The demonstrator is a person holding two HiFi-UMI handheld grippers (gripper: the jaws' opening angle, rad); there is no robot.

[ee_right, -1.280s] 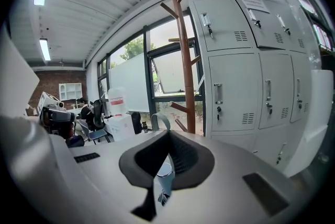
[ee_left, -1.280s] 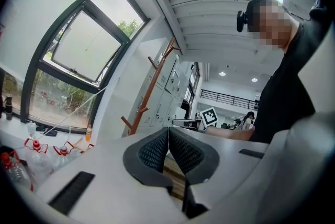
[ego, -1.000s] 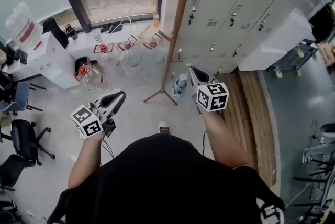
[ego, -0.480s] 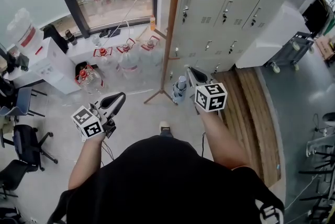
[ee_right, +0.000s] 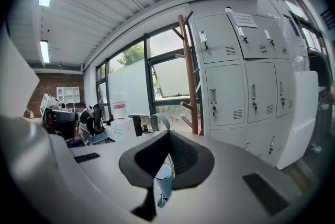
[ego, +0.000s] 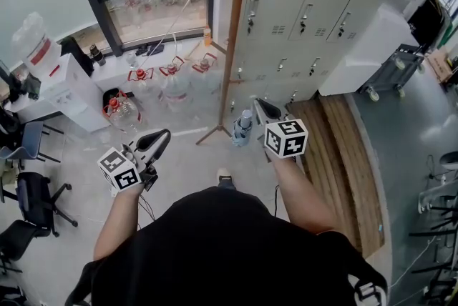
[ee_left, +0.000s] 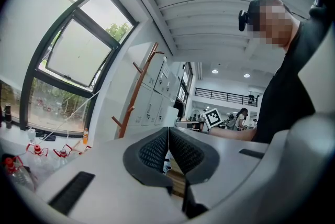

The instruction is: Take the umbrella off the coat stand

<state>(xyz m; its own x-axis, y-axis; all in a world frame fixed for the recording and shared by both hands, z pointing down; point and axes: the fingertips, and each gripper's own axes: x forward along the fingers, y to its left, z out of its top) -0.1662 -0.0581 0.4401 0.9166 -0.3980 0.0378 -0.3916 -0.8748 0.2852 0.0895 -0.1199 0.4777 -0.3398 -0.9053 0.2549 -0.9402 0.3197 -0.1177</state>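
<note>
- the lockers point(ego: 300, 18) stood just behind the coat stand point(ego: 232, 47), on its right in the head view.
- the coat stand rose ahead of the person; none of its pegs that showed carried anything.
- the right gripper point(ego: 259, 106) was on the person's side of the stand, level with its lower pole in the head view, with its jaws clamped on the umbrella point(ego: 245, 123).
- the left gripper point(ego: 159, 136) hung further to the left of the stand, apart from it, with its pads pressed together on nothing.
- the umbrella, a small folded one, was already off the stand: in the right gripper view its silvery body point(ee_right: 163, 176) sat pinched between the pads, and its strap loop point(ee_right: 159, 122) stuck out past the jaw tips toward the stand point(ee_right: 188, 76).
- judged from this, the lift-off looked done and the step in hand was carrying the umbrella clear.
- to do that well, the clamp wanted to be kept firm, since the slick folded body could slip, and the loop kept away from the pegs so it would not catch.
</note>
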